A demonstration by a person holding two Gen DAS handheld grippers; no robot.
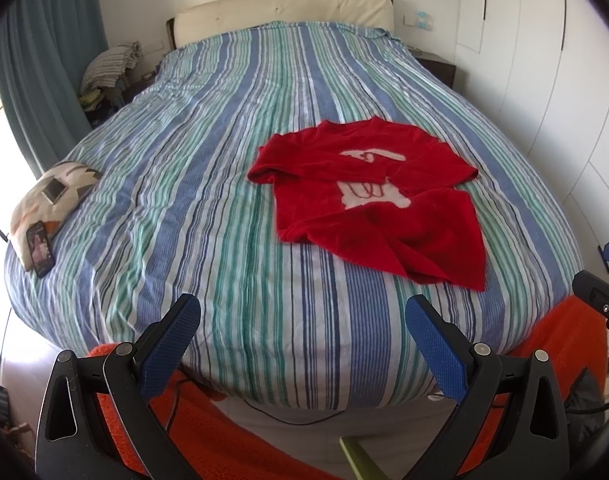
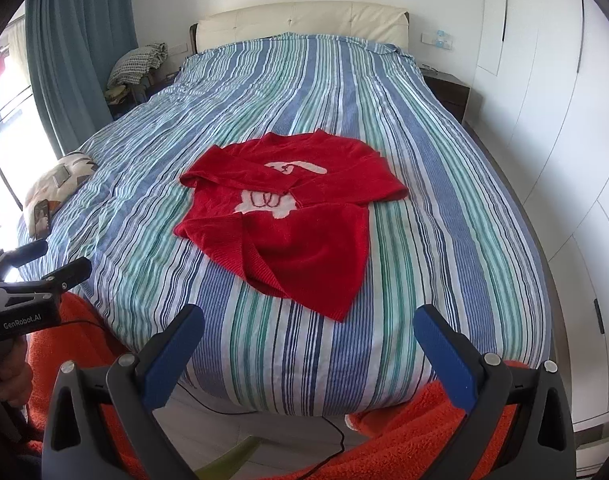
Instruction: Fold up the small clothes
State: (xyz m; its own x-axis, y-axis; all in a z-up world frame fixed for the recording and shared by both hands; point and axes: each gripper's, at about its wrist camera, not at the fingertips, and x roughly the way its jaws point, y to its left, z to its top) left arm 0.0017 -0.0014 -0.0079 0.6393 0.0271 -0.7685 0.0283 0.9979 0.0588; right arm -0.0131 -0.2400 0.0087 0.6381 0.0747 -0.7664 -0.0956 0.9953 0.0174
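Observation:
A small red sweater [image 1: 368,196] with a white pattern lies partly folded on the striped bed [image 1: 208,184], sleeves crossed over its front. It also shows in the right wrist view [image 2: 292,220]. My left gripper [image 1: 304,312] is open and empty, held off the foot of the bed, short of the sweater. My right gripper [image 2: 310,320] is open and empty, also off the foot of the bed, just below the sweater's near hem. The left gripper also shows at the left edge of the right wrist view [image 2: 40,264].
A patterned cushion [image 1: 50,200] with a phone [image 1: 40,248] on it lies at the bed's left edge. Orange fleece [image 2: 404,436] is below the grippers. White wardrobes [image 2: 544,128] stand right, a curtain [image 1: 44,60] left, and a cream headboard [image 1: 284,8] at the far end.

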